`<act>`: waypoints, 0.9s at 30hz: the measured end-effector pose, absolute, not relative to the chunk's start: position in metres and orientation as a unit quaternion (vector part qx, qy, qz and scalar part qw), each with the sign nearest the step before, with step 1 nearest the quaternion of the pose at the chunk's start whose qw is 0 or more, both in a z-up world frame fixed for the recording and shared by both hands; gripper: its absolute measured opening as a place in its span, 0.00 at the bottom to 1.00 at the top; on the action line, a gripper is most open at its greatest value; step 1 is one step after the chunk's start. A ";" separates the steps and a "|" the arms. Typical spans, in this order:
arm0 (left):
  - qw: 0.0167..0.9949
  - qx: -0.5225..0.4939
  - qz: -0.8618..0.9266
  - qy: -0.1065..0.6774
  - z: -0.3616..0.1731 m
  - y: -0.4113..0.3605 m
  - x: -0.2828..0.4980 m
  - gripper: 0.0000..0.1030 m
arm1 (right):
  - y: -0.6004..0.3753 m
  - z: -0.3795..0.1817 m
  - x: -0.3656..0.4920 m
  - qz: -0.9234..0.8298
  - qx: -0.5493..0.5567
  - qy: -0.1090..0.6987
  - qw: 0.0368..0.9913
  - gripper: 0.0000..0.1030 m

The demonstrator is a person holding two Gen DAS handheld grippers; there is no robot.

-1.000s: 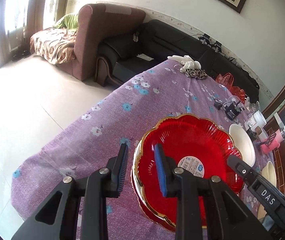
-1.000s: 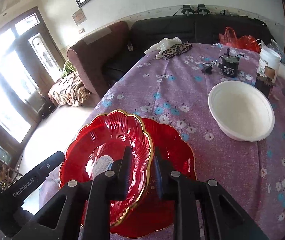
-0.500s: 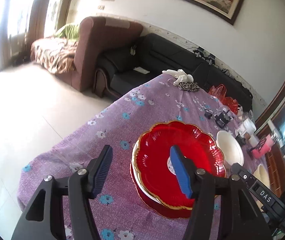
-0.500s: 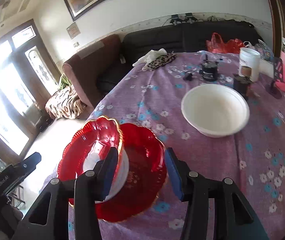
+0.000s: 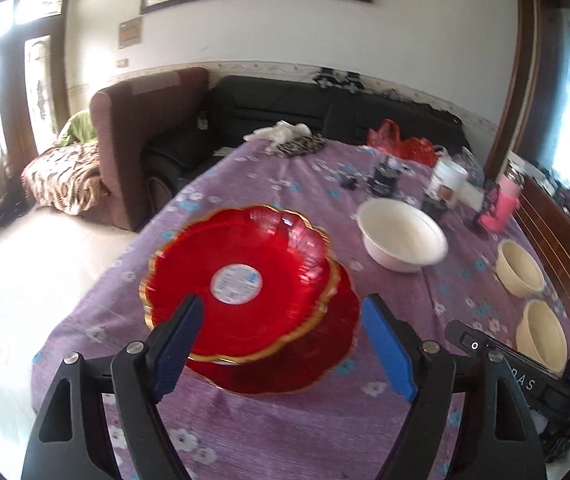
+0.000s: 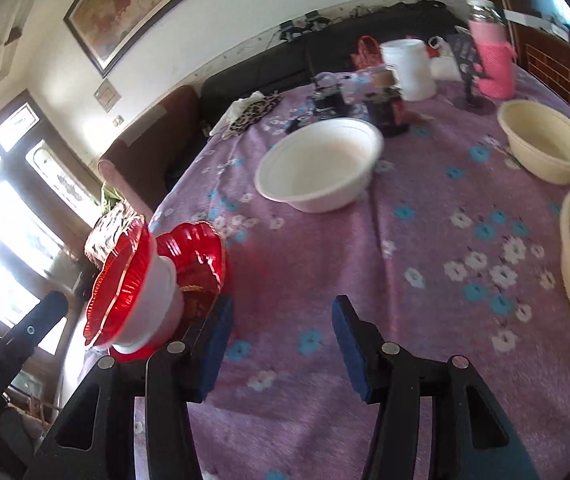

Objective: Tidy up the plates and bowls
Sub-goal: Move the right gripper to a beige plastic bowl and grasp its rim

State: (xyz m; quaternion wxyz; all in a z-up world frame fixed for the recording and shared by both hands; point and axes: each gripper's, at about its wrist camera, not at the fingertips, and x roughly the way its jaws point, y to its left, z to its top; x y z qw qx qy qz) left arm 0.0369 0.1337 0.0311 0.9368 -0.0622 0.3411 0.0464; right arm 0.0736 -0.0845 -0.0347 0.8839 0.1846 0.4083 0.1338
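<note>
Left gripper [image 5: 281, 344] and right gripper [image 6: 279, 348]: fingers wide, holding nothing. Stacked red plates [image 5: 241, 280] near the desk's [image 6: 365, 280] left edge. Beyond: white bowl [image 6: 319, 166], two cream bowls [image 6: 545, 140] rightward, clutter at far edge.

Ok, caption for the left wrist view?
Open left gripper above stacked red plates, with white bowl beyond.

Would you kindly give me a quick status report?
Both grippers open, empty. Red plates stacked. White bowl, two cream bowls apart.
</note>
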 end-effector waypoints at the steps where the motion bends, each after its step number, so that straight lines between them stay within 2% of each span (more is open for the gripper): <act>1: 0.935 -0.060 0.040 0.346 0.029 0.127 0.039 0.78 | -0.089 -0.036 0.071 0.132 0.187 0.408 0.884 0.55; 8: 0.930 0.007 0.010 0.366 0.020 0.067 0.042 0.78 | -0.129 -0.041 0.048 0.109 0.200 0.404 0.886 0.56; 13: 0.930 0.075 0.007 0.361 0.017 0.026 0.037 0.83 | -0.162 -0.039 0.042 0.086 0.225 0.392 0.888 0.60; 19: 0.927 0.128 -0.022 0.351 0.014 -0.013 0.031 0.84 | -0.192 -0.033 0.030 0.055 0.236 0.369 0.897 0.65; 27: 0.915 0.147 -0.054 0.373 0.009 -0.039 0.033 0.84 | -0.258 -0.019 0.008 -0.011 0.255 0.328 0.910 0.65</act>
